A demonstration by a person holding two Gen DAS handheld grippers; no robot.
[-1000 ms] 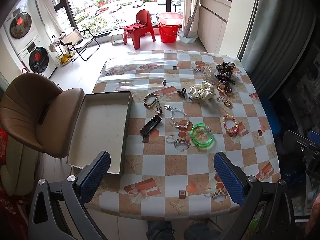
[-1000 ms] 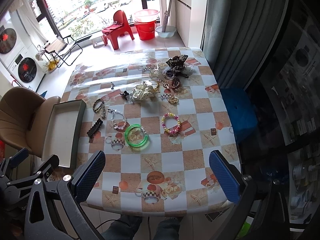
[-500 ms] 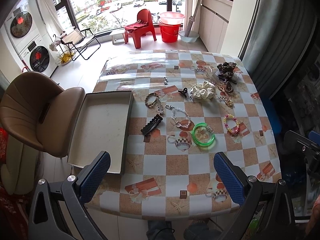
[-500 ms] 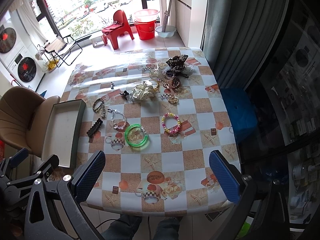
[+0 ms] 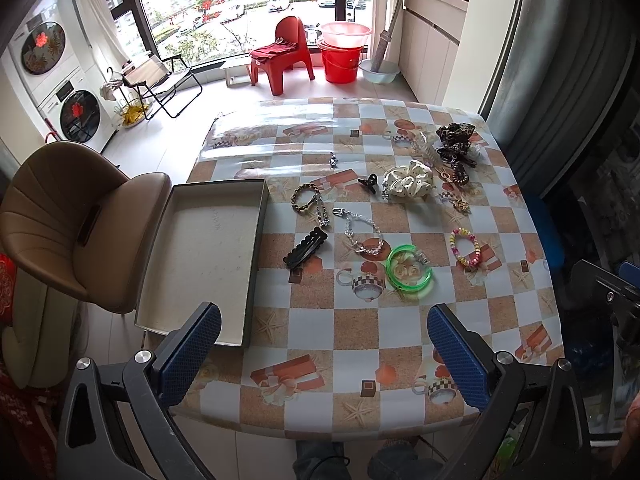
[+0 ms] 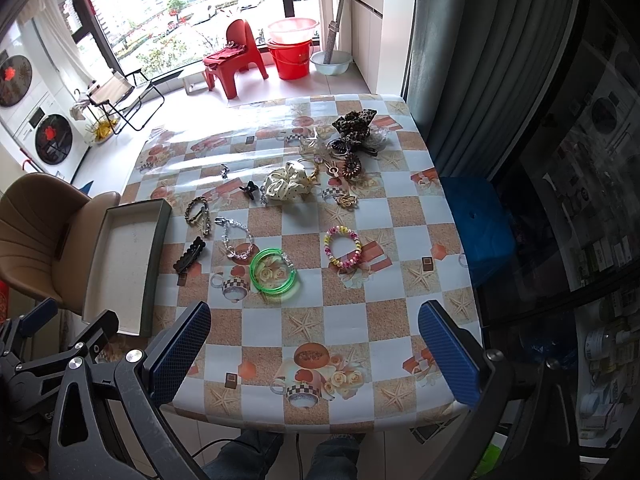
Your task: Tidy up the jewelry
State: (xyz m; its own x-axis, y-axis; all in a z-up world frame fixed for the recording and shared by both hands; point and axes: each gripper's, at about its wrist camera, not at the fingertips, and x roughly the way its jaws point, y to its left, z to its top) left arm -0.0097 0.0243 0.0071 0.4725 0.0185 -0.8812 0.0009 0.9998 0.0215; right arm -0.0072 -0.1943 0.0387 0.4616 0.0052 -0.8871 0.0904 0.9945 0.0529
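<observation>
Jewelry lies spread on a checkered table (image 5: 360, 332): a green bangle (image 5: 409, 271) (image 6: 273, 271), a colourful bead bracelet (image 5: 465, 247) (image 6: 343, 247), a silver chain (image 5: 362, 234) (image 6: 236, 240), a black hair clip (image 5: 306, 248) (image 6: 189, 254), a brown braided bracelet (image 5: 305, 198), a cream scrunchie (image 5: 408, 181) (image 6: 289, 181) and a leopard scrunchie (image 5: 456, 135) (image 6: 354, 122). An empty grey box (image 5: 204, 256) (image 6: 120, 268) sits at the table's left edge. My left gripper (image 5: 324, 354) and right gripper (image 6: 314, 354) are both open and empty, held above the table's near edge.
A brown chair (image 5: 68, 216) stands left of the table. A blue stool (image 6: 478, 216) and a grey curtain (image 6: 460, 60) are on the right. A red chair (image 5: 282, 54) and red bucket (image 5: 340, 62) stand by the far window.
The left view has shifted slightly, so the table items sit a little to the right and lower in it. Both grippers stay open and empty. The jewelry has not moved.
</observation>
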